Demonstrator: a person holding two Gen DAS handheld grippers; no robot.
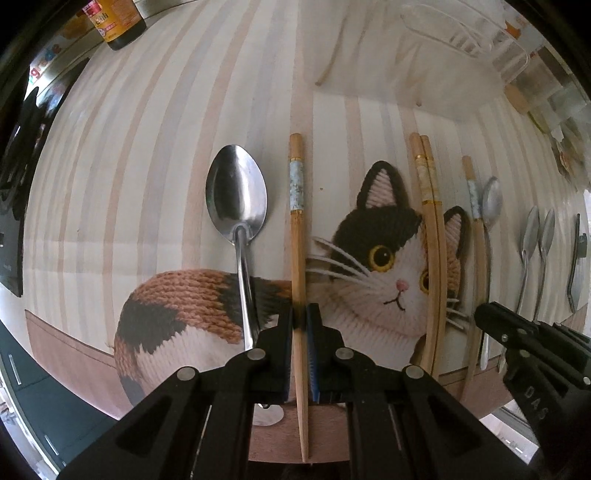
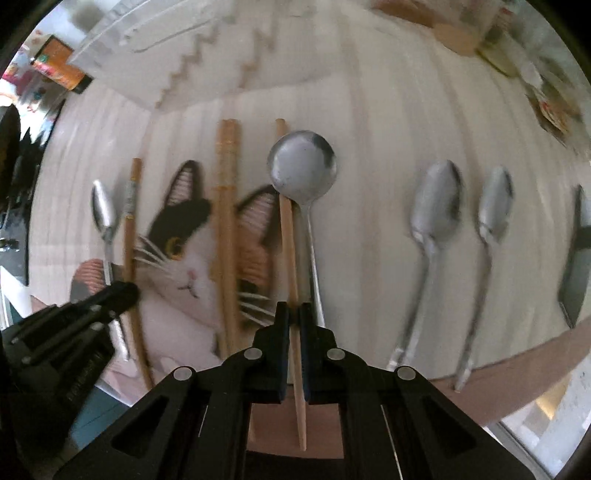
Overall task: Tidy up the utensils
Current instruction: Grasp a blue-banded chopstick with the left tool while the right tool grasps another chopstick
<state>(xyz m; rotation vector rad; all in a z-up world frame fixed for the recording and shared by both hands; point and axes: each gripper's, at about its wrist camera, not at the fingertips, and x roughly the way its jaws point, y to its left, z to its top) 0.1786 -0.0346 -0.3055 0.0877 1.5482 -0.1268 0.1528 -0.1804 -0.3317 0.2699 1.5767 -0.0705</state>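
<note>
My left gripper (image 1: 300,318) is shut on a wooden chopstick with a pale blue band (image 1: 297,236), which points away over the cat mat (image 1: 369,295). A large steel spoon (image 1: 238,206) lies just left of it. My right gripper (image 2: 293,314) is shut on a second wooden chopstick (image 2: 289,236), beside a round steel spoon (image 2: 302,171). A pair of gold-banded chopsticks (image 1: 428,206) lies between the two grippers and also shows in the right wrist view (image 2: 226,206). The right gripper also shows in the left wrist view (image 1: 517,332).
Two steel spoons (image 2: 436,206) (image 2: 493,210) and a dark knife (image 2: 580,254) lie on the striped cloth to the right. A clear plastic tray (image 1: 461,33) stands at the back. A dark bottle (image 1: 118,22) stands at the far left. The table's front edge (image 2: 517,376) is near.
</note>
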